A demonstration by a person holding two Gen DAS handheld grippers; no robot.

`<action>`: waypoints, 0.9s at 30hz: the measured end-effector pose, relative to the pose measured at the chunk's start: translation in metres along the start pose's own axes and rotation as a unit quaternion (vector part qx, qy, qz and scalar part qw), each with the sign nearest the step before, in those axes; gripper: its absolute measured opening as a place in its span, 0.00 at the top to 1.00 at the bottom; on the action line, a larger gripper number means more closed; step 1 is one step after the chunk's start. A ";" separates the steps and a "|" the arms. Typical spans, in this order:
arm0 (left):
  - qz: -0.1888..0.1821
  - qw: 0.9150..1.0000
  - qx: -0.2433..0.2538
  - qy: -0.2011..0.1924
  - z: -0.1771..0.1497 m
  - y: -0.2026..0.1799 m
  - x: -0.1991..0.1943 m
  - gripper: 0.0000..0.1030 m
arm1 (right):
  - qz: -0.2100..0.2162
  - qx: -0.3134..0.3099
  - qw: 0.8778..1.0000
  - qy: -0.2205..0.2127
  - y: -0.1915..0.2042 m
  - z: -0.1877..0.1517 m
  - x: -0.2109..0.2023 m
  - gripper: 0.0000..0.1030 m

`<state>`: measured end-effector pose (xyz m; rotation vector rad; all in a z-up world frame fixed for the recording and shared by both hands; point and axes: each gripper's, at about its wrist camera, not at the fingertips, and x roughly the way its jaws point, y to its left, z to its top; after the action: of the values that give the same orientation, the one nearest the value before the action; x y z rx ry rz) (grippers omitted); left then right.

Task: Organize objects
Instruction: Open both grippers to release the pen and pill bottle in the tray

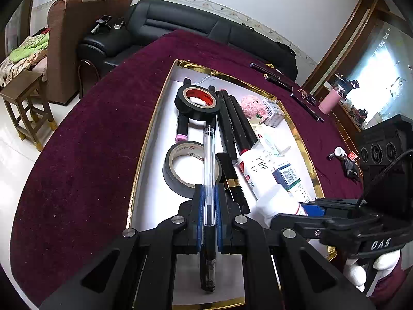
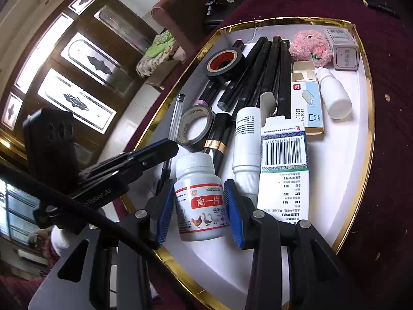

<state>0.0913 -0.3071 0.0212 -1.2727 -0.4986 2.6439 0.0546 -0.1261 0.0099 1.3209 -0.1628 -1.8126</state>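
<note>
Pen sits clamped in my left fingers, nearly shut, over the white tray; my right fingers, part open, grip the pill bottle. I should lower each into a clear gap, then let go.

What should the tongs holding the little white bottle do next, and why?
Probably lower the white bottle a little and let go. The right tongs grip it over the gold-edged tray, at the near end by the other bottles and boxes, so it seems nearly home. The left tongs, shut on the clear pen, are close by, so move gently.
</note>
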 end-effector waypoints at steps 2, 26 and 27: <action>0.003 1.000 -0.001 -0.005 -0.001 0.000 -0.002 0.94 | -0.018 -0.015 1.000 -0.003 0.009 0.001 0.003 0.63; -0.016 0.999 0.009 -0.040 0.020 -0.049 -0.034 0.53 | -0.040 -0.013 0.995 -0.093 0.001 -0.020 -0.068 0.58; -0.019 0.999 0.018 -0.040 0.022 -0.058 -0.034 0.53 | -0.040 -0.005 0.994 -0.100 -0.004 -0.022 -0.074 0.58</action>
<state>0.0954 -0.2680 0.0795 -1.1406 -0.4796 2.6682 0.0756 -0.0639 0.0512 1.1510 -0.2103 -2.0103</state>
